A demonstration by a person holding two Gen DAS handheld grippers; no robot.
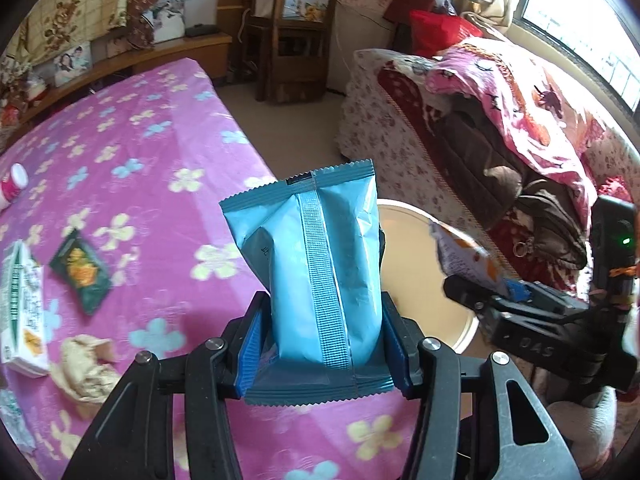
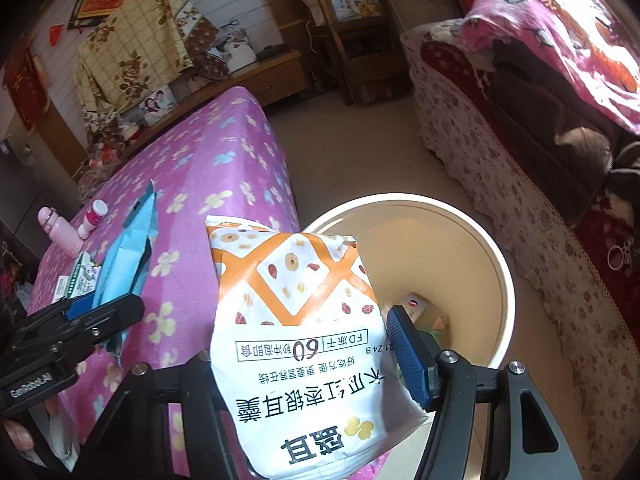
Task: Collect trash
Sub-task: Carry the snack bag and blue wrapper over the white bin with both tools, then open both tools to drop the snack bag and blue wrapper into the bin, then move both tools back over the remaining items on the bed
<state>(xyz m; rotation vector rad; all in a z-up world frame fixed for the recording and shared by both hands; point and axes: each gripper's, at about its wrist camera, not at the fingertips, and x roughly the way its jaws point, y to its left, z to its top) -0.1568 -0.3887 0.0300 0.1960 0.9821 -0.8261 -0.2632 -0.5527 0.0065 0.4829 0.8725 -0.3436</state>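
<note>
While left gripper [image 1: 324,344] clamps puffy light-blue foil packet [image 1: 316,264], right gripper [image 2: 320,364] pinches white-and-orange printed snack bag [image 2: 296,320]; round cream plastic bin [image 2: 480,248] sits just ahead of right fingers, below.

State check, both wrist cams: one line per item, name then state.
Left hand-held gripper: shut on light blue foil snack packet, upright, sealed.
Right hand-held gripper: shut on white-and-orange printed snack bag, near the bin.
Round cream plastic waste bin: open, some trash inside.
Dark green sachet: flat on table.
Crumpled beige tissue: on table, uncollected.
</note>
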